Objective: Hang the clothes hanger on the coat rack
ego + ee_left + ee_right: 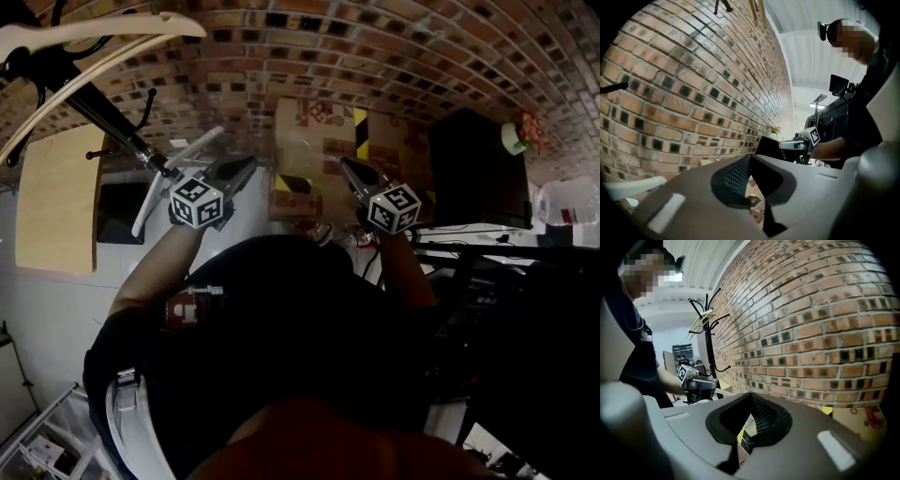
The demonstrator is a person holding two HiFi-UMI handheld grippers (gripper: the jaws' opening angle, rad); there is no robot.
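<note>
Pale wooden clothes hanger (112,26) is up on the black metal coat rack (103,111), sitting among its top hooks (the rack stands right by the red brick wall (375,56)). The left gripper (244,165) is well below the hanger and not touching it, jaws pressed together with nothing in them. Right gripper (349,169) is alongside, its jaws together too, also empty, both pointing at the wall.

Pale wooden hanger (103,26), rough brick wall (422,47)

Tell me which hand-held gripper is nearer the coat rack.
The left hand-held gripper, close beside the black coat rack; the right hand-held gripper is farther off.
</note>
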